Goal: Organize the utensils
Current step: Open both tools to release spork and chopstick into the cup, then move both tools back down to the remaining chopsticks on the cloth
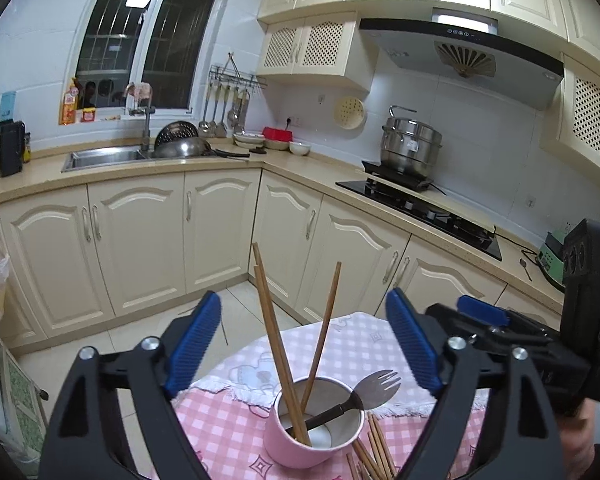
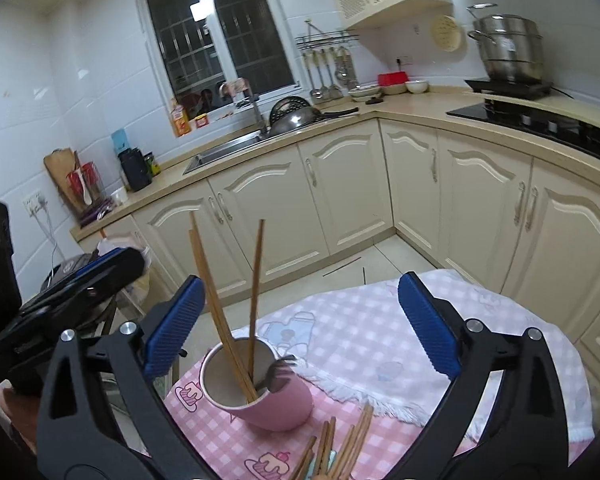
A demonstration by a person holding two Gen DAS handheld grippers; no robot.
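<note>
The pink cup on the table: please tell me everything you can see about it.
The pink cup is round, with a pale inside and no handle in view. It stands upright on the pink checked tablecloth. Three wooden chopsticks and a dark-handled metal spork lean inside against its rim. More chopsticks lie beside it. Nothing grips it.

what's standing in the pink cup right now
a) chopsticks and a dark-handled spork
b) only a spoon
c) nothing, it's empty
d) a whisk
a: the pink cup holds wooden chopsticks leaning out of it, and a spork with a dark handle resting across its rim, while more loose chopsticks lie on the checked cloth beside it.
</note>
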